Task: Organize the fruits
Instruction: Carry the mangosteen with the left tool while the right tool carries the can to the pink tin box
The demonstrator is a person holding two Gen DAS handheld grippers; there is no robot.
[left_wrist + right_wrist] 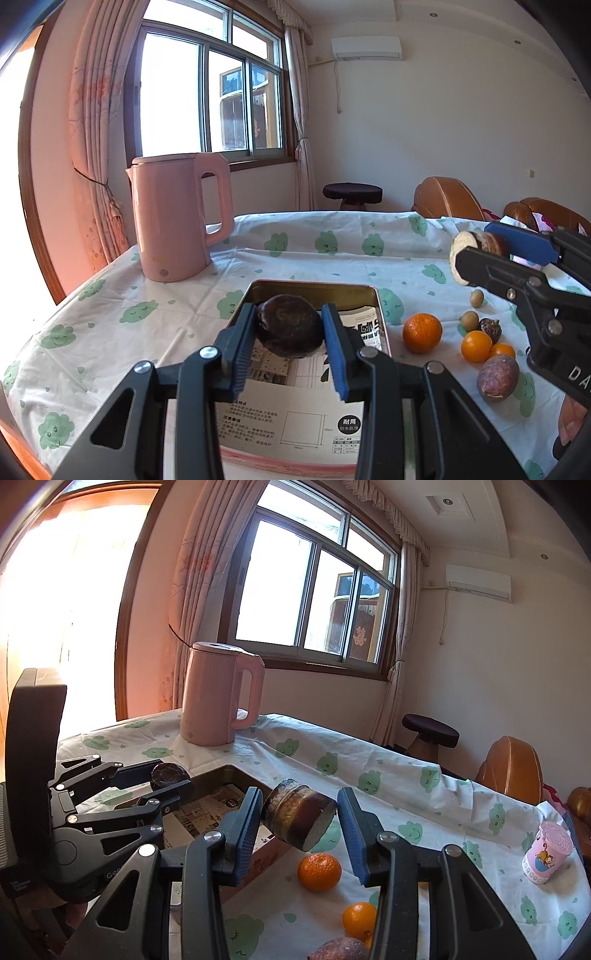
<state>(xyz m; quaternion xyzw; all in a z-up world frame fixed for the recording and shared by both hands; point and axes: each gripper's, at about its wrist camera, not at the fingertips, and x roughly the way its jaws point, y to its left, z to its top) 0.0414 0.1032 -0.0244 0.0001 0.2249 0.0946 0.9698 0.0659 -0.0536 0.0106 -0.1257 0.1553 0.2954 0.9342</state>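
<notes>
Two grippers hold fruit over a cloud-print tablecloth (110,317).

The left gripper (290,330) squeezes a dark round fruit (288,325) above the tin tray (314,286). The right gripper (299,821) pinches a cut fruit half (299,818). A pink kettle (177,218) stands at ten o'clock by the window (207,96).

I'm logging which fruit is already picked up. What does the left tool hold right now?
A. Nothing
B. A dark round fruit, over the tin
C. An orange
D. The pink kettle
B: the left tool is closed around a dark round fruit, held above the tin, while the oranges lie on the cloth beside it.
</notes>
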